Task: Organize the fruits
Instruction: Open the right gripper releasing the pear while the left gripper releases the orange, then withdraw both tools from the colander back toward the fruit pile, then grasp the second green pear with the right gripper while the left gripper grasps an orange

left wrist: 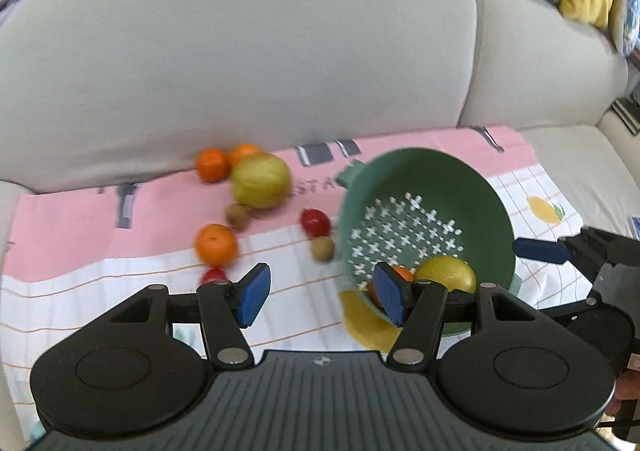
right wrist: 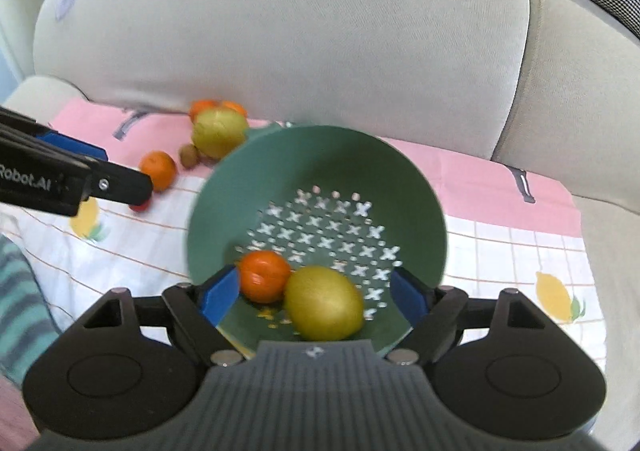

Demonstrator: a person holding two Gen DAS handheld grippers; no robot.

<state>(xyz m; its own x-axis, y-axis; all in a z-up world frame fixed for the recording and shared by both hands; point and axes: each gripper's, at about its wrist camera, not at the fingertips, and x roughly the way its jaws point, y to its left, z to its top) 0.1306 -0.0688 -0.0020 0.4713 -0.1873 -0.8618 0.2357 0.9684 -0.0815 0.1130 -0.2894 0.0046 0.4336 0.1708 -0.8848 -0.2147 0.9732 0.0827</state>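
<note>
Fruit sorting had barely begun: the green perforated plastic colander held one orange and one yellow lemon; several fruits remained upper left. Both jaws stood apart, empty.

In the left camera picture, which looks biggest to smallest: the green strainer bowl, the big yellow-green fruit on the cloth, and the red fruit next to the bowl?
1. Green strainer bowl
2. Yellow-green fruit
3. Red fruit

All three differ clearly in this view, blur notwithstanding.
</note>
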